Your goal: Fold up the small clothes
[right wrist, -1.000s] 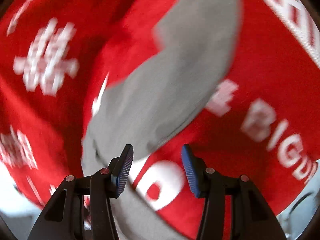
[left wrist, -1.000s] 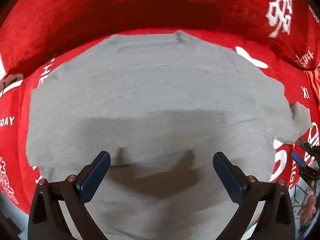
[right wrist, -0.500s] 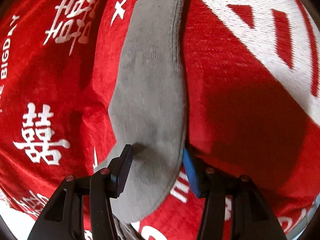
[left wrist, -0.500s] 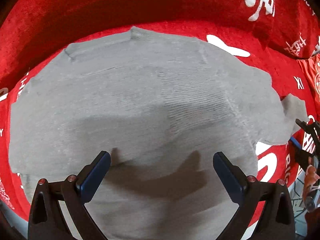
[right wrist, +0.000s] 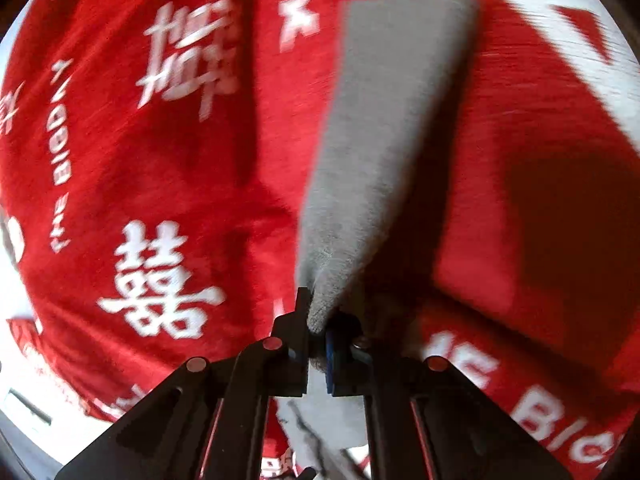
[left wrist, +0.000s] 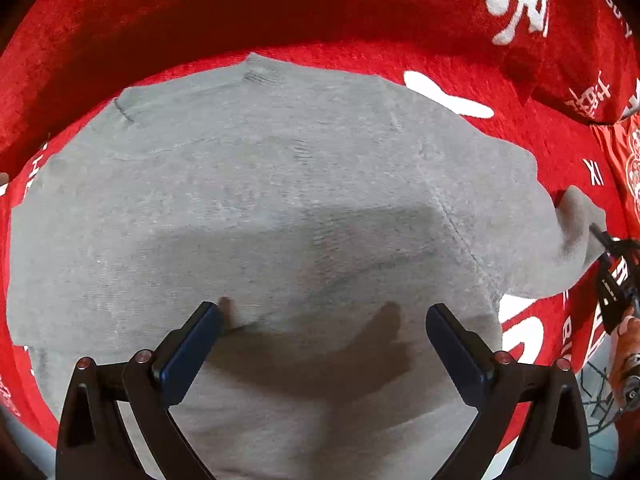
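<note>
A small grey knit sweater (left wrist: pixel 280 200) lies spread flat on a red blanket (left wrist: pixel 240 12), filling the left wrist view. My left gripper (left wrist: pixel 322 344) is open, its blue-padded fingers hovering over the sweater's lower body. The sweater's right sleeve (left wrist: pixel 568 248) reaches to the right edge, where my right gripper (left wrist: pixel 612 268) pinches it. In the right wrist view my right gripper (right wrist: pixel 318 340) is shut on the cuff of that grey sleeve (right wrist: pixel 380 140), which stretches away from the jaws, lifted above the blanket.
The red blanket (right wrist: pixel 140 160) has white characters and lettering and covers the whole surface. A raised red fold (left wrist: pixel 560 20) runs along the back. A grey floor edge (right wrist: pixel 24 420) shows at the lower left of the right wrist view.
My right gripper closed on the sleeve cuff, which was loose between open jaws before. The left gripper stayed open and drifted slightly over the sweater.
</note>
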Available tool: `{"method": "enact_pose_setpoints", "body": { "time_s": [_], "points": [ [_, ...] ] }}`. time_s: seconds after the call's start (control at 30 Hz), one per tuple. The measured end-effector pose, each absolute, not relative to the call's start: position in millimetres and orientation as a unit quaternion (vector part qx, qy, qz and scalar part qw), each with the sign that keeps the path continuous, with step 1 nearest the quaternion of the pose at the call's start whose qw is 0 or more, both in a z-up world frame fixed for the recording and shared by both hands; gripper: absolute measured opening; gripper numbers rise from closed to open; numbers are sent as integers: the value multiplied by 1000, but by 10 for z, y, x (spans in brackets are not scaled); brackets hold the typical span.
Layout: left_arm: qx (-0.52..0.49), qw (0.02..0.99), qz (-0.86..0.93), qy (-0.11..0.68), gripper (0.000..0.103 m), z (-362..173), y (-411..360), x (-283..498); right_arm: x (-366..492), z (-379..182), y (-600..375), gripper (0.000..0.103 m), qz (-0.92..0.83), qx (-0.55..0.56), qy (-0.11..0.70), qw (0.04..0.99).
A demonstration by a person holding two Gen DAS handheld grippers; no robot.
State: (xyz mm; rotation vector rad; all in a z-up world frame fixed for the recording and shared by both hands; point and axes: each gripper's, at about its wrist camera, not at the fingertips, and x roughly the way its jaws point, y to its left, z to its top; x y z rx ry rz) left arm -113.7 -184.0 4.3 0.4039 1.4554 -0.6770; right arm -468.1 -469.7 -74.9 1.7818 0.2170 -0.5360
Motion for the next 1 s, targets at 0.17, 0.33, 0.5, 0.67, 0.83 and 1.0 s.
{"method": "enact_pose_setpoints", "body": {
  "time_s": [0.17, 0.33, 0.5, 0.67, 0.83, 1.0],
  "points": [
    [164, 695, -289, 637, 103, 136, -1630, -990, -4106, -254, -4616, 6, -160, 723, 124, 661],
    [143, 709, -269, 636, 103, 200, -1305, -759, -3292, 249, -4303, 6, -80, 651, 187, 732],
    [124, 731, -238, 628, 103, 276, -868, -541, -2290, 581, -3625, 6, 2, 540, 285, 792],
    [92, 747, -199, 628, 103, 304, -372, -321, -1536, 338, -2800, 6, 55, 475, 385, 789],
    [71, 758, -168, 626, 103, 240, -27, -156, -1213, -162, -2308, 10, 37, 434, 486, 757],
    [56, 758, -155, 631, 103, 111, 167, -67, -1423, -387, -2370, 47, 4, 475, 496, 727]
  ]
}}
